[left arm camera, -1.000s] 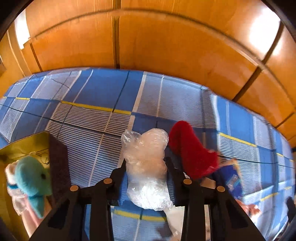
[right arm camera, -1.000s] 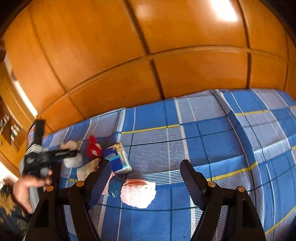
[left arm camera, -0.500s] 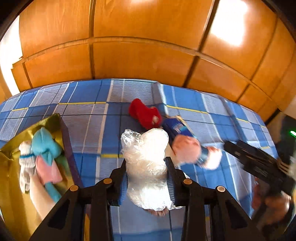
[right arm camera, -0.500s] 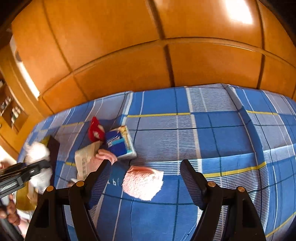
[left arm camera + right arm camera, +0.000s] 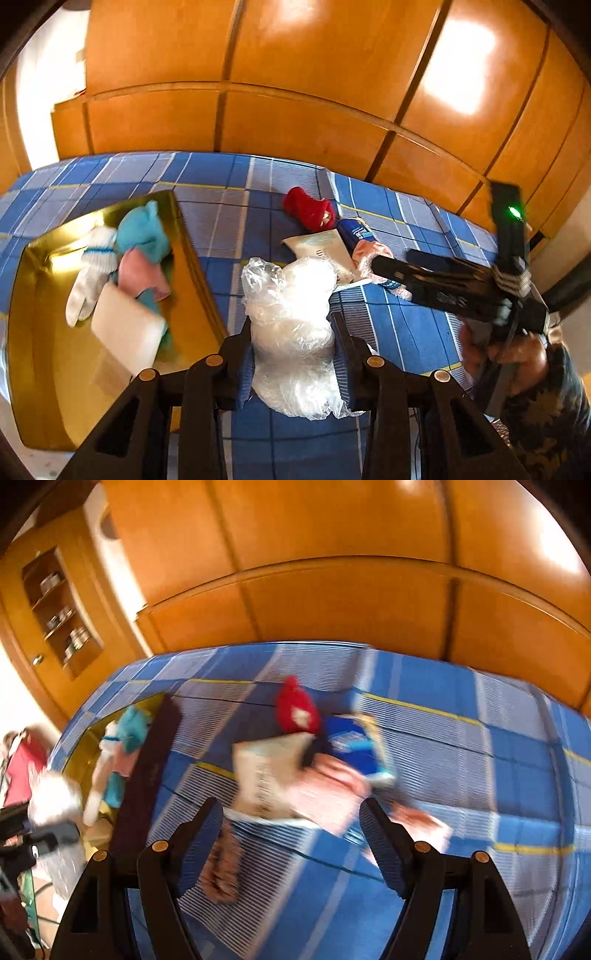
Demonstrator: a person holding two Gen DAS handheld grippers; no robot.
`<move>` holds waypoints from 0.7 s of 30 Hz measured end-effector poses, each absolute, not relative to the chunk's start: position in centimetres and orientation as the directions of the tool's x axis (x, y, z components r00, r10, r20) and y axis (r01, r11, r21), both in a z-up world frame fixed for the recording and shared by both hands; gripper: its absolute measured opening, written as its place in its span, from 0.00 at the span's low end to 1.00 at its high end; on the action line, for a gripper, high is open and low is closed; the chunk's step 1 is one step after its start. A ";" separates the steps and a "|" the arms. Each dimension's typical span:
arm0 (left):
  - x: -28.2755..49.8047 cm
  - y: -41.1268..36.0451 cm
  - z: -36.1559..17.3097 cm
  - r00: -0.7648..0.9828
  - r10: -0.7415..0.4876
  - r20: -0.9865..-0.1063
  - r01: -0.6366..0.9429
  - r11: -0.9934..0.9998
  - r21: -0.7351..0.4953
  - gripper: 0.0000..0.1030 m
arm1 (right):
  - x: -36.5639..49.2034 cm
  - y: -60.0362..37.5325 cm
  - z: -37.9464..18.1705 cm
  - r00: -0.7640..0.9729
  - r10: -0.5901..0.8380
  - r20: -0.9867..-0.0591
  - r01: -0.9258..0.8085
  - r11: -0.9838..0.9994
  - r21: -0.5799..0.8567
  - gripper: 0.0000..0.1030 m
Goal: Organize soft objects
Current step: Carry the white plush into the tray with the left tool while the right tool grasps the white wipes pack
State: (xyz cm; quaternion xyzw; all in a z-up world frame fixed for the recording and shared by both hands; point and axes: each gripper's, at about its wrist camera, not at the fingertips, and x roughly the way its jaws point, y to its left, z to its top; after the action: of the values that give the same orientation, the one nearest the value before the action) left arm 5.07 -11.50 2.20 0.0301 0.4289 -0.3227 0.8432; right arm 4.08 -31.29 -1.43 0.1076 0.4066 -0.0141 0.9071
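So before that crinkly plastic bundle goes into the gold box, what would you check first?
1. Left gripper shut on the plastic bag: ok.
2. Gold box open on top: ok.
3. Room in the box beside the teal soft toy and white sock: ok.
4. Bag already above the box: not ok, it hangs over the blue checked cover.
5. Right gripper open, holding nothing: ok.
6. Right gripper's target: cannot tell, blurred.

text: none legible | blue packet (image 5: 355, 233): print too small | pale pouch (image 5: 263, 771): print blurred
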 end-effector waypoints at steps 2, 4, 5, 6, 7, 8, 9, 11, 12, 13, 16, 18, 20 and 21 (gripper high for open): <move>4.9 -10.7 2.2 0.422 -0.524 -0.740 0.559 0.793 -0.242 0.36 | 6.3 -29.8 -1.5 0.640 0.067 -0.766 0.086 0.984 0.158 0.75; 4.8 -9.8 2.3 0.427 -0.528 -0.734 0.549 0.796 -0.253 0.36 | 8.3 -28.7 -1.9 0.613 0.058 -0.788 0.069 0.990 0.126 0.75; 4.7 -9.3 2.3 0.431 -0.529 -0.731 0.545 0.798 -0.257 0.36 | 9.5 -28.2 -2.3 0.587 0.052 -0.808 0.062 0.992 0.109 0.75; 4.7 -8.7 2.4 0.436 -0.530 -0.728 0.536 0.802 -0.263 0.36 | 10.6 -27.9 -3.0 0.555 0.041 -0.831 0.067 0.993 0.094 0.75; 4.7 -8.2 2.5 0.439 -0.532 -0.725 0.530 0.804 -0.269 0.36 | 11.4 -27.7 -3.7 0.527 0.038 -0.849 0.072 0.993 0.089 0.75; 4.8 -7.6 2.5 0.442 -0.534 -0.720 0.521 0.807 -0.278 0.36 | 12.2 -27.6 -4.4 0.500 0.040 -0.865 0.077 0.993 0.090 0.75; 4.8 -7.0 2.4 0.445 -0.535 -0.718 0.515 0.809 -0.284 0.36 | 12.6 -27.7 -4.9 0.481 0.033 -0.876 0.087 0.993 0.085 0.75; 5.0 -5.9 2.2 0.452 -0.534 -0.714 0.495 0.816 -0.297 0.36 | 13.2 -28.2 -5.6 0.465 -0.020 -0.885 0.117 0.992 0.039 0.75; 5.2 -5.3 2.1 0.452 -0.535 -0.714 0.487 0.818 -0.306 0.36 | 13.3 -28.7 -5.7 0.462 -0.039 -0.886 0.134 0.991 0.026 0.75; 5.3 -4.7 1.9 0.454 -0.535 -0.713 0.476 0.822 -0.313 0.36 | 13.3 -29.3 -5.8 0.457 -0.049 -0.888 0.155 0.988 0.025 0.75; 5.6 -3.4 1.5 0.458 -0.535 -0.710 0.458 0.826 -0.328 0.37 | 13.3 -31.2 -6.1 0.437 -0.056 -0.898 0.217 0.975 0.045 0.75; 5.9 -2.8 1.3 0.459 -0.540 -0.705 0.448 0.826 -0.341 0.37 | 13.4 -31.7 -6.1 0.437 -0.037 -0.899 0.225 0.972 0.070 0.75; 6.0 -2.3 1.4 0.465 -0.544 -0.699 0.438 0.827 -0.353 0.37 | 13.4 -31.5 -6.1 0.438 -0.021 -0.899 0.215 0.973 0.081 0.75; 6.1 -2.2 1.4 0.467 -0.546 -0.696 0.435 0.826 -0.357 0.37 | 13.3 -31.3 -6.1 0.435 -0.016 -0.900 0.207 0.975 0.082 0.76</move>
State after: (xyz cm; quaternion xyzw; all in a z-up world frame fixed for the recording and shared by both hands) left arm 6.08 -2.15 1.40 -0.0648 0.4290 -0.2873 0.8539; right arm 13.34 -31.25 -6.09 0.0905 0.5275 -0.0664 0.8421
